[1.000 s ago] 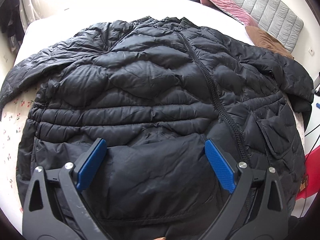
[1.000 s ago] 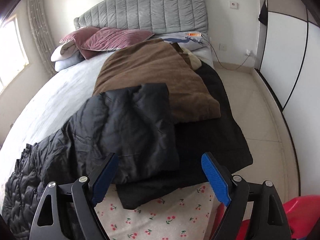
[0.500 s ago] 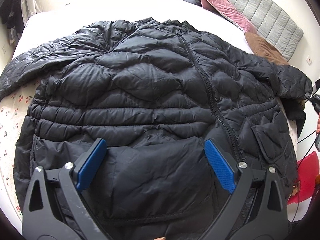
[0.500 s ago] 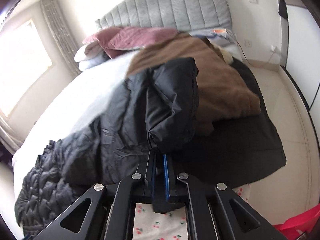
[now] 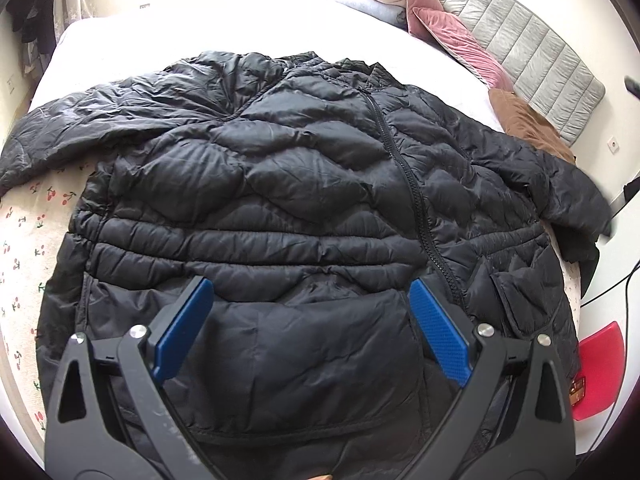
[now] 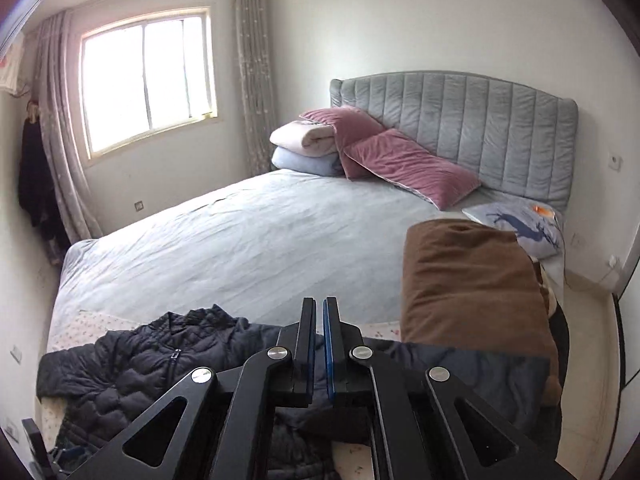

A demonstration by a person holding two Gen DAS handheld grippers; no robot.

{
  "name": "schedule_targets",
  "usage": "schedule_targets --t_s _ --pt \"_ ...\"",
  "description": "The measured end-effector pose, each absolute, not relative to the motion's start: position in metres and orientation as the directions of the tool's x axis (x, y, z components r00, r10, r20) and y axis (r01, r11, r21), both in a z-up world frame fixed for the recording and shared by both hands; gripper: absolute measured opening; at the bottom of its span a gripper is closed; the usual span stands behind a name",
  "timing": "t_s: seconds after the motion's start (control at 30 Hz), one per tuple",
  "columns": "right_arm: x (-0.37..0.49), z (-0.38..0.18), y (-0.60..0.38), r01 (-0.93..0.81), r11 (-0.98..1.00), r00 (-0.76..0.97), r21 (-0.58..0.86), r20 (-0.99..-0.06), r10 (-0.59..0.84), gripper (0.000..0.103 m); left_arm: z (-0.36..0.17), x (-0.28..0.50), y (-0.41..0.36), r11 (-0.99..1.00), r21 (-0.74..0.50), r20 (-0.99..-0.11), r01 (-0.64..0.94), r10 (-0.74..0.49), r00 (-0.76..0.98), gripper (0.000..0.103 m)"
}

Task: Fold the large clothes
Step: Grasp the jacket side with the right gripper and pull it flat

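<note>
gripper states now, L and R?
Left gripper: open, above the jacket, holding nothing.
Right gripper: shut on the jacket sleeve.

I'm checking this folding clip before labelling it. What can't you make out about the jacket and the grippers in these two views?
- Left wrist view: the jacket hem is hidden behind the open left gripper and cut off by the bottom edge.
- Left wrist view: the far cuff is blurred near the right edge.
- Right wrist view: the right gripper is shut, but its own frame hides whether it pinches cloth.
</note>
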State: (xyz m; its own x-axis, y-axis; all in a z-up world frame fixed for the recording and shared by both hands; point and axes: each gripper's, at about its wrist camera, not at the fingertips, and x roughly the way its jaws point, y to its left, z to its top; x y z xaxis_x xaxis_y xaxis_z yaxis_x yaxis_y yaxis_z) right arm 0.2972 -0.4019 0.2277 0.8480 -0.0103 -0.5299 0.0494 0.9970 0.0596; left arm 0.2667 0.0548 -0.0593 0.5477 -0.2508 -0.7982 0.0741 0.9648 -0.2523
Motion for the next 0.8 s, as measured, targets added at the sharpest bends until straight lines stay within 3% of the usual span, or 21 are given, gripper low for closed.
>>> schedule_targets --t_s 0.07,0.1,0.13,0.2,0.43,0.8 --pt "0.302 0.226 -0.401 0.046 0.996 0.825 0.074 -0.565 0.004 0.019 -0.059 0.267 0.056 0.965 -0.253 -0.797 0.071 -0.25 0.55 0.098" --pt "0.304 0.222 -0.407 0.064 0.995 0.811 0.071 -0.585 -0.01 0.039 -0.058 0.267 0.057 0.964 -0.258 -0.797 0.068 -0.252 0.549 0.098" --pt "0.305 0.217 -0.415 0.086 0.994 0.8 0.062 -0.599 -0.032 0.067 -0.058 0.267 0.057 0.961 -0.267 -0.796 0.067 -0.259 0.547 0.098" --pt "0.297 0.206 -0.443 0.126 0.991 0.789 0.052 -0.611 -0.068 0.081 -0.058 0.267 0.057 0.957 -0.282 -0.792 0.07 -0.274 0.545 0.098" --pt "0.269 0.138 -0.571 0.287 0.955 0.681 0.078 -0.718 -0.146 0.081 -0.059 0.268 0.049 0.961 -0.263 -0.798 0.083 -0.265 0.542 0.098" --pt "0.25 0.045 -0.65 0.377 0.919 0.57 0.112 -0.81 -0.135 0.083 -0.073 0.271 0.041 0.97 -0.228 -0.825 0.083 -0.237 0.513 0.098"
